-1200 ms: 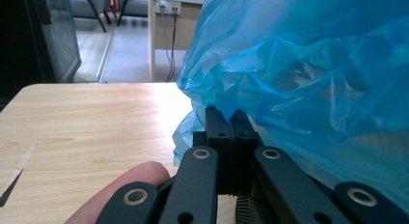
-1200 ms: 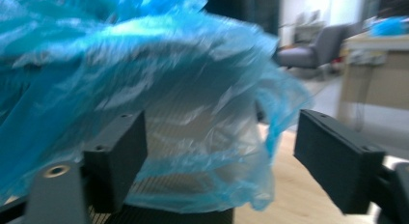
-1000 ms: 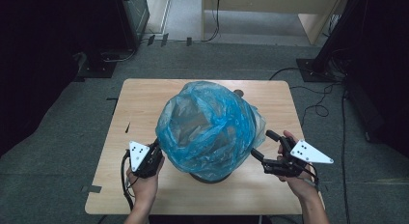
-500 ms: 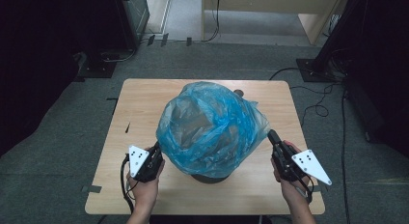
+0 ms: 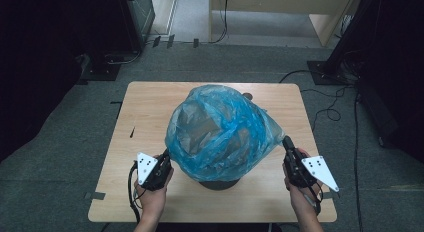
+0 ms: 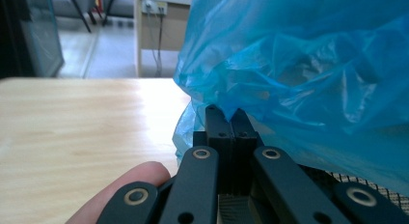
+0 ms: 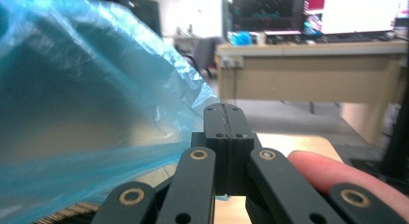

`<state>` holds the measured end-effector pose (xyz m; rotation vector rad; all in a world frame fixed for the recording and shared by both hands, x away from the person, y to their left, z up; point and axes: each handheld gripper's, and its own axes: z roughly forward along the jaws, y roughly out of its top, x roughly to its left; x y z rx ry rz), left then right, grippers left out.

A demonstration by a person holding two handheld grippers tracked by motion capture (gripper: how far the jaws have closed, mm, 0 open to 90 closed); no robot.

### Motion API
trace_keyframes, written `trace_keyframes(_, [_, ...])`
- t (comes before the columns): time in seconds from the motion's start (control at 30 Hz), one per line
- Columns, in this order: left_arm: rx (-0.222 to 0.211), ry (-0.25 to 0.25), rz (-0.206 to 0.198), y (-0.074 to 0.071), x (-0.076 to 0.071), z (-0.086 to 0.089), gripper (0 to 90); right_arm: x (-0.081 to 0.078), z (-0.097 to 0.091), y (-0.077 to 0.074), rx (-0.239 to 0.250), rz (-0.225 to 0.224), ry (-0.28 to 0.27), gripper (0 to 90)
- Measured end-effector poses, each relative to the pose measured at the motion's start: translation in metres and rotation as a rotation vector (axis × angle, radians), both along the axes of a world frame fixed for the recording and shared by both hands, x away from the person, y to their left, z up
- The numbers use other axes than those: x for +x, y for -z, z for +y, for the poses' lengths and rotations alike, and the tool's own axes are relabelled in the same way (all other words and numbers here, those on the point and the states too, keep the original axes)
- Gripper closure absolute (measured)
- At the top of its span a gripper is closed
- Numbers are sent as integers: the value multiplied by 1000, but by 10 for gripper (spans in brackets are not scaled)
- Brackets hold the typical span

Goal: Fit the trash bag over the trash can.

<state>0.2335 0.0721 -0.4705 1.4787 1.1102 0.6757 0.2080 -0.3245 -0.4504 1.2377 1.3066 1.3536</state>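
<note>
Billowing translucent blue plastic bag [image 5: 220, 129]

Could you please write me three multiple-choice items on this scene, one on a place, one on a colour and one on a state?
1. Where does the plastic bag sit?
A. On the floor
B. On the wooden table, over a dark bin
C. On a chair

2. What colour is the bag?
A. Blue
B. Red
C. White

3. How does the left gripper stand?
A. Wide open
B. Shut on the bag's edge
C. Lying on the floor

Answers: 1 B, the high view shows it mid-table; 2 A, translucent blue film; 3 B, its jaws meet with film pinched.
</note>
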Motion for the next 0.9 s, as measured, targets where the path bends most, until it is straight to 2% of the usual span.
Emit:
trace_keyframes(0.17, [1, 8, 20, 11, -3, -5, 900, 6, 6, 29, -21, 72, 63, 900])
trace_keyframes(0.3, [-23, 26, 47, 24, -6, -7, 900, 10, 7, 52, 3, 144, 109, 900])
trace_keyframes(0.4, [-20, 13, 66, 35, -9, -8, 900, 11, 7, 68, 4, 222, 189, 900])
trace_keyframes(0.43, [-2, 1, 74, 40, -9, -9, 900, 11, 7, 71, 5, 238, 200, 900])
trace_keyframes(0.5, [2, -14, 100, 49, -11, -9, 900, 10, 8, 83, 7, 307, 232, 900])
trace_keyframes(0.57, [20, -26, 136, 58, -11, -9, 900, 9, 6, 93, 17, 371, 246, 900])
trace_keyframes(0.6, [15, -25, 155, 63, -12, -9, 900, 8, 4, 96, 29, 400, 254, 900])
trace_keyframes(0.63, [25, -28, 177, 67, -12, -9, 900, 7, 2, 98, 37, 417, 261, 900])
trace_keyframes(0.67, [45, -27, 191, 72, -12, -8, 900, 7, 1, 99, 33, 431, 266, 900])
trace_keyframes(0.77, [35, -27, 230, 83, -11, -4, 900, 4, -3, 103, 14, 453, 260, 900])
trace_keyframes(0.9, [19, -6, 226, 82, -11, 0, 900, 0, -10, 105, 17, 446, 229, 900])
